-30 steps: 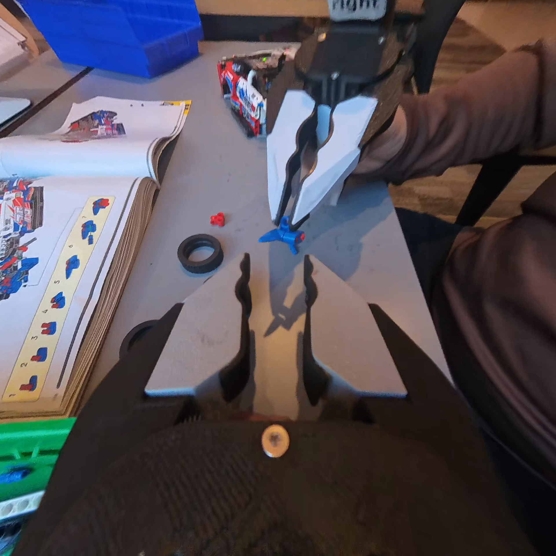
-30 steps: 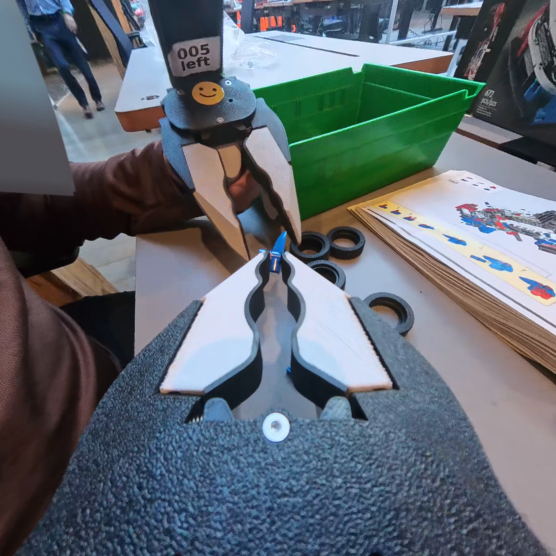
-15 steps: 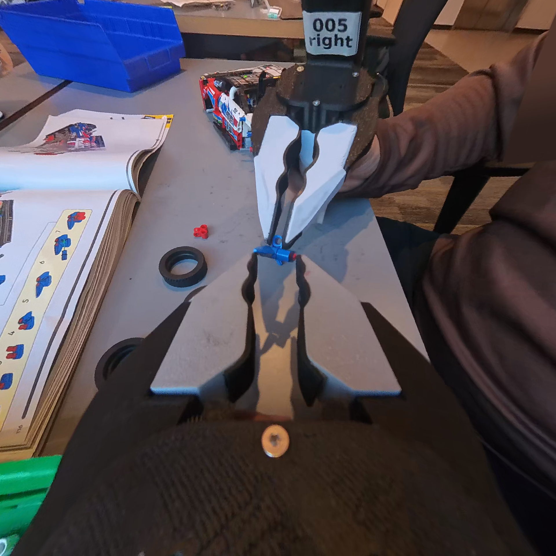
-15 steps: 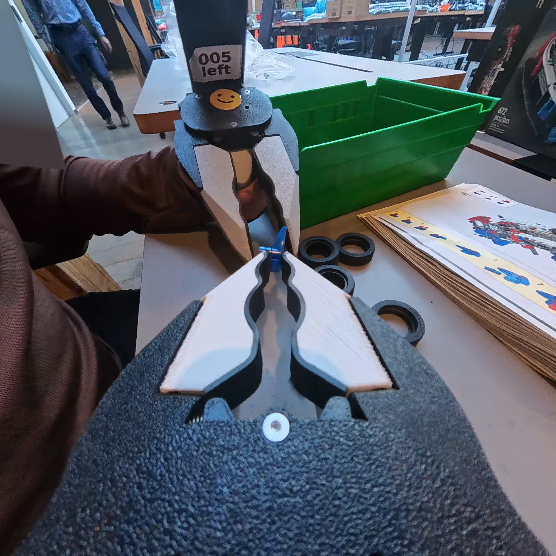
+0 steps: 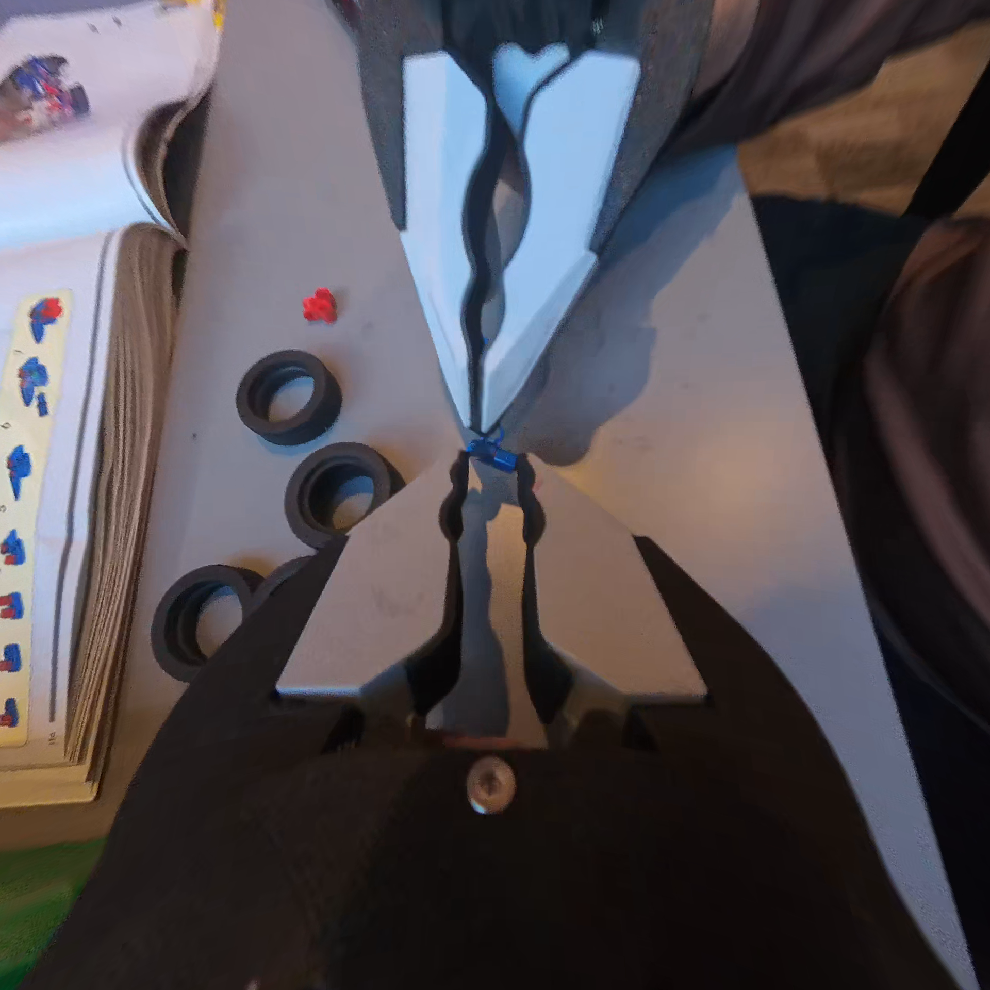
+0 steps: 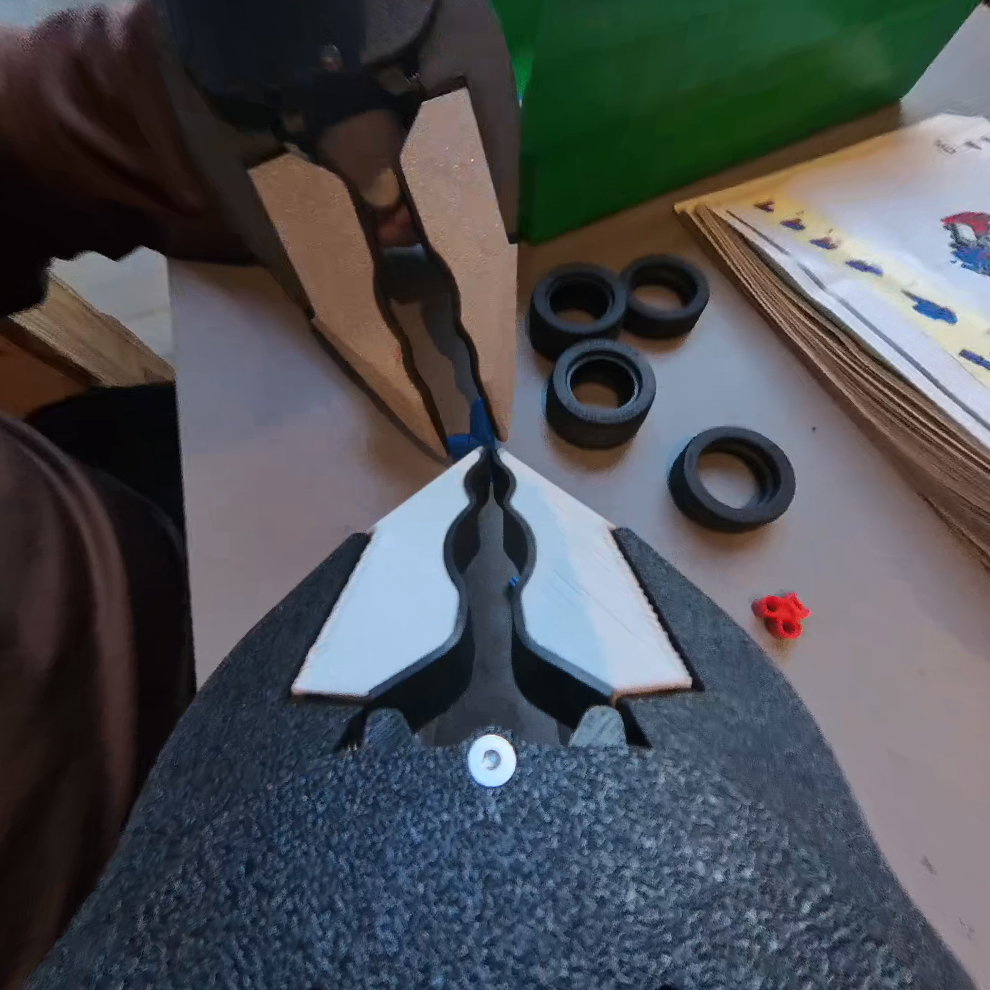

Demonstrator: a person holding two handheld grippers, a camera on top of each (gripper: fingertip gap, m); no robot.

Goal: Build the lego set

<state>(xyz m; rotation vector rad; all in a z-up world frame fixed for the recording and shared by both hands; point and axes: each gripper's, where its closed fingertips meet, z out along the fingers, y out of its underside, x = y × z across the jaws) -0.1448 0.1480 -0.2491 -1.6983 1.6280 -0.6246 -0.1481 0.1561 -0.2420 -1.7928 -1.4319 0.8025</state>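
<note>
right gripper (image 6: pixel 492 455) jaws clenched on small blue lego piece (image 5: pixel 490 454), held above desk (image 5: pixel 300 214) near its person-side edge; left gripper (image 5: pixel 492 471) jaws released, tips flanking it.

Lighting: moderate indoor, mixed; cool tone on the upper worktop (image 5: pixel 278 160), a warm patch at its right side. Shadows: soft-edged, cast by the right tool (image 5: pixel 478 428) onto the worktop toward the right; a narrow one between the left tool (image 5: pixel 490 471) fingers. Glare: none strong; a faint sheen on the worktop. Blur: motion smear in both views, heaviest at the upper edges; booklet (image 5: pixel 59 177) print and green bin (image 6: pixel 723 96) soft. Distortion: wide-angle bowing at margins; tool bodies loom large in the foreground.
</note>
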